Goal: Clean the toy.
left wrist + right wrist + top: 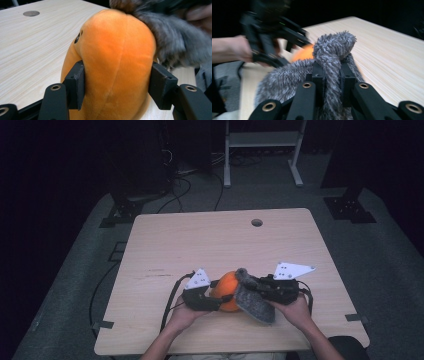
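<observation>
Orange plush toy [227, 290]: it sits on the counter [200, 240], near the edge at the person's side, between the two grippers.
Grey furry cloth [254, 302]: it touches the right side of the orange plush toy and partly covers it there.
Left gripper [117, 82]: it is clenched on the orange plush toy; both pads press into the soft sides.
Right gripper [332, 75]: it is clenched on a fold of the grey furry cloth, just right of the orange plush toy.
Round hole [257, 222]: it lies in the counter, well behind the orange plush toy.
</observation>
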`<state>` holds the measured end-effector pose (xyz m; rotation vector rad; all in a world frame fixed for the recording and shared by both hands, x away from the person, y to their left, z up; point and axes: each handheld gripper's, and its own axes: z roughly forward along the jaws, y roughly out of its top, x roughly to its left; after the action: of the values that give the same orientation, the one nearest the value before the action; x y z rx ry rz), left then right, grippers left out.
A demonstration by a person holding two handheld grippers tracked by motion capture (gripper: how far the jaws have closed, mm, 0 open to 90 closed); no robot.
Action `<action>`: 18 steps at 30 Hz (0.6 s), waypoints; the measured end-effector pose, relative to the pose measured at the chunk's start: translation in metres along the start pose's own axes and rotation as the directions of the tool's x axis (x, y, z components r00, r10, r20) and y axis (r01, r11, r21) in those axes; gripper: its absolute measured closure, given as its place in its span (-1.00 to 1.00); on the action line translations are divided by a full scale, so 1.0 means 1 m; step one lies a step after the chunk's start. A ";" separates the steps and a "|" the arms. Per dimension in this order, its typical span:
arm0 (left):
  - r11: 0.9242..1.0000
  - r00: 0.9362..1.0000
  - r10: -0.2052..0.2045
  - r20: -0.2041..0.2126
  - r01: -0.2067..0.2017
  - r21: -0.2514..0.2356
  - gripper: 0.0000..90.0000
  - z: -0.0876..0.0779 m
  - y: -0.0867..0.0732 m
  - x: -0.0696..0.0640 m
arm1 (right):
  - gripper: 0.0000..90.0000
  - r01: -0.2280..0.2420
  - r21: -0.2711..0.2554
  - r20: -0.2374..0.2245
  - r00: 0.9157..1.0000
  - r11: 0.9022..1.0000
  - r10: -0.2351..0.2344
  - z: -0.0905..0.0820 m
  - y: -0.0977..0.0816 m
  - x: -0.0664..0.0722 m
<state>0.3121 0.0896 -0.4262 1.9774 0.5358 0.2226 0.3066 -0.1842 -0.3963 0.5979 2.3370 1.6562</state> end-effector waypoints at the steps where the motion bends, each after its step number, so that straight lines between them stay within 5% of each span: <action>1: 1.000 1.000 0.001 -0.001 -0.001 -0.002 -0.13 0.000 0.000 -0.001 | 0.73 0.014 -0.001 -0.009 1.000 1.000 -0.014 0.002 0.002 0.004; 8: 1.000 1.000 0.005 0.007 -0.005 -0.008 -0.14 -0.001 0.001 -0.002 | 0.73 -0.021 0.032 0.065 0.998 0.999 0.018 -0.004 -0.004 -0.008; 13: 1.000 1.000 0.019 -0.007 -0.019 0.007 -0.13 0.002 0.002 -0.006 | 0.73 0.030 -0.003 0.007 1.000 1.000 -0.030 0.002 0.003 0.008; 15: 1.000 1.000 0.014 0.000 -0.014 0.001 -0.14 0.000 0.001 -0.005 | 0.73 0.056 0.007 0.013 0.998 0.998 -0.056 0.006 0.004 0.011; 18: 1.000 1.000 0.007 0.011 -0.006 -0.015 -0.14 -0.004 0.004 -0.005 | 0.73 0.019 0.011 0.046 0.999 1.000 -0.020 0.001 0.002 0.001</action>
<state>0.3077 0.0889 -0.4207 1.9651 0.5190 0.2187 0.3067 -0.1826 -0.3947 0.6072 2.3132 1.6050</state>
